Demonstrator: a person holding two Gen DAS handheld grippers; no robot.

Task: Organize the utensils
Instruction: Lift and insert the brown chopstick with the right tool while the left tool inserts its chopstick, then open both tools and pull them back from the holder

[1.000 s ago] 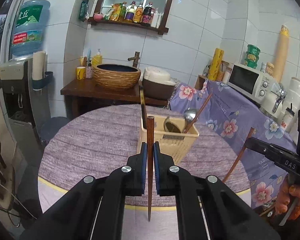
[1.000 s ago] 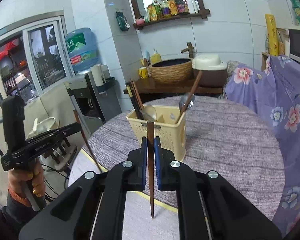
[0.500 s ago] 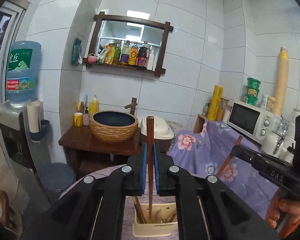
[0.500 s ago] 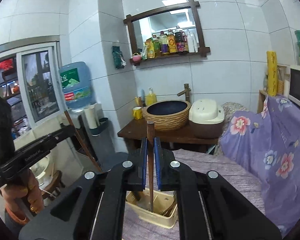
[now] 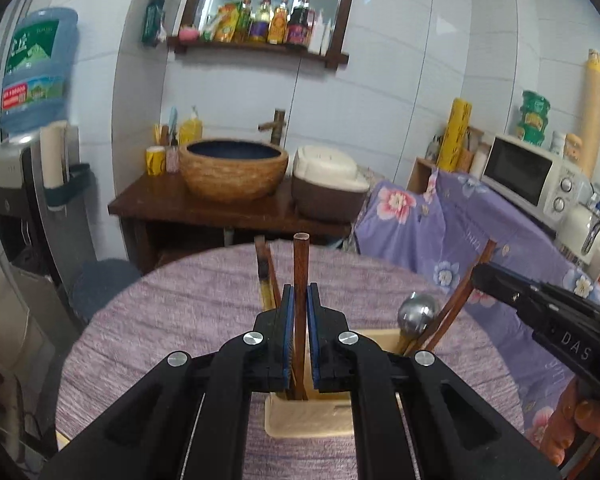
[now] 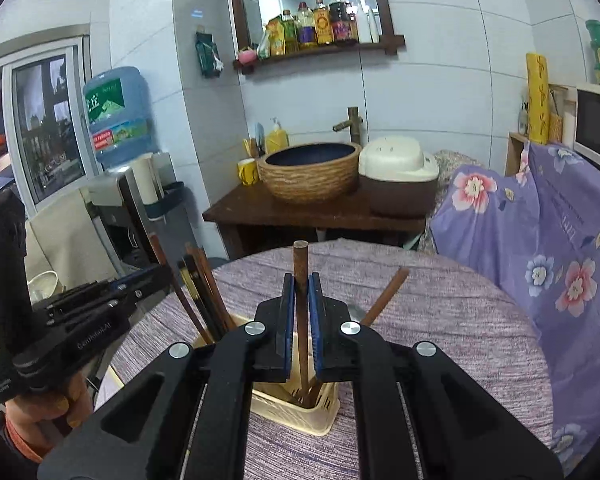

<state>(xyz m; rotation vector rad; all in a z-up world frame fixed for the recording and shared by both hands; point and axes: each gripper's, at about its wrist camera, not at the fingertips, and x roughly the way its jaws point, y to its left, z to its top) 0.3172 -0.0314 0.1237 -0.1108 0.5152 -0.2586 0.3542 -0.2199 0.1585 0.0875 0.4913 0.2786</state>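
Pinching a brown wooden chopstick [image 5: 300, 268], our left gripper [image 5: 299, 300] holds it upright, its low end down in the cream plastic holder [image 5: 308, 420] on the round purple table [image 5: 172, 320]. Dark chopsticks [image 6: 204, 292] and a shiny metal ladle [image 5: 418, 312] lean inside too. Our right gripper [image 6: 300, 300] squeezes another round wooden chopstick [image 6: 301, 264] over the holder's slotted side.

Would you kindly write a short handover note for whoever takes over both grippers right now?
Left gripper: shut on a dark brown wooden chopstick, upright, lower end inside the cream plastic utensil holder.
Right gripper: shut on its own brown wooden chopstick, tip down in the same holder.
Already in the holder: more chopsticks and a steel ladle.
Left to do: open both sets of fingers, release the chopsticks, lift clear.
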